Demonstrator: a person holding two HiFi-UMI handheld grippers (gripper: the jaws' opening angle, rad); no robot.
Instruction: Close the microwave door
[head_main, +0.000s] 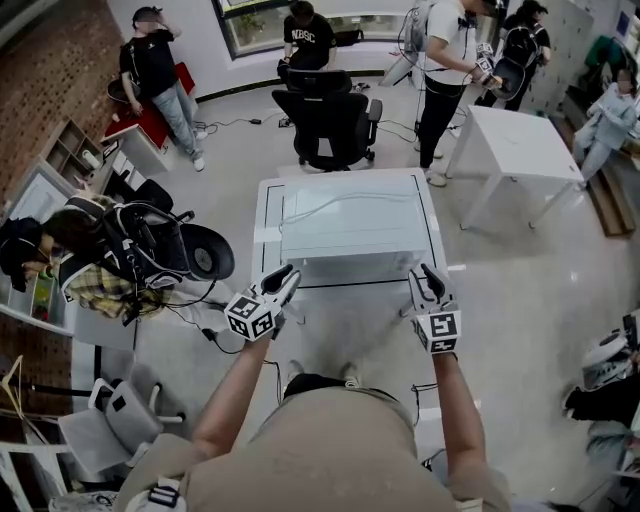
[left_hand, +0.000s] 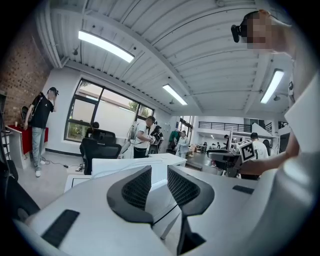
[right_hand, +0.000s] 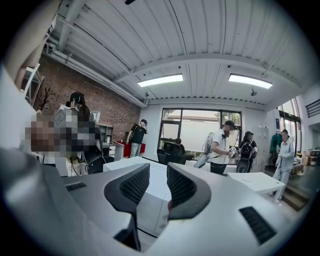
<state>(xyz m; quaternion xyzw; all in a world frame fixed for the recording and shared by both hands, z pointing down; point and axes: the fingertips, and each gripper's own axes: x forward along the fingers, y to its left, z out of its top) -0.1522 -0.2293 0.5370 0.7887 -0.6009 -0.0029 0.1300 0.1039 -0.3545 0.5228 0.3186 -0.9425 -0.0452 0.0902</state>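
Observation:
A white microwave (head_main: 355, 232) stands on a low white table (head_main: 268, 215) straight ahead of me in the head view. From above I cannot tell how its door stands. My left gripper (head_main: 290, 272) hangs off the front left corner of the microwave, and my right gripper (head_main: 422, 272) off the front right corner. Neither touches it. In the left gripper view the left gripper (left_hand: 159, 172) shows a narrow gap with nothing in it, and the white box (left_hand: 120, 167) lies beyond. The right gripper (right_hand: 158, 170) looks the same in the right gripper view, facing the white box (right_hand: 150, 200).
A black office chair (head_main: 325, 120) stands behind the table. A second white table (head_main: 520, 140) is at the back right. A seated person with dark bags (head_main: 140, 255) is close on the left. Several people stand at the back of the room.

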